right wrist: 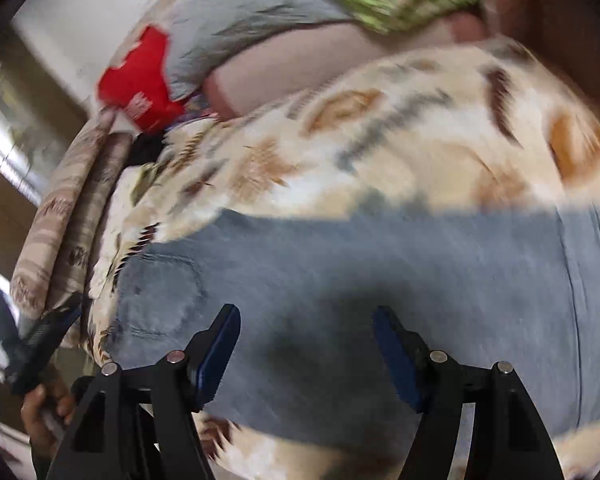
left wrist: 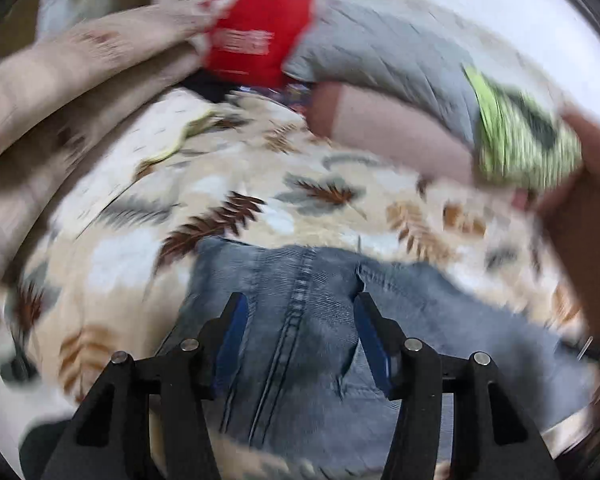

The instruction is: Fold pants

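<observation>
Black two-finger left tool (left wrist: 300, 312) hangs spread over the faded blue denim pants (left wrist: 300, 320), gripping nothing; the right tool (right wrist: 306, 324) is likewise spread and empty. Both seem free because the pants lie flat on the cream leaf-patterned bed blanket (left wrist: 220, 184), apparently between folds.

Both views are smeared by motion blur. In the left wrist view the jeans (left wrist: 300, 320) run off the frame at 6 o'clock, behind the tongs' arms. The white lettering on the red bag (left wrist: 256, 36) at 12 o'clock is unreadable. In the right wrist view a hand (right wrist: 46, 412) at 8 o'clock is cut by the edge, and the dark tool (right wrist: 32, 344) it grips is too blurred to identify.
</observation>
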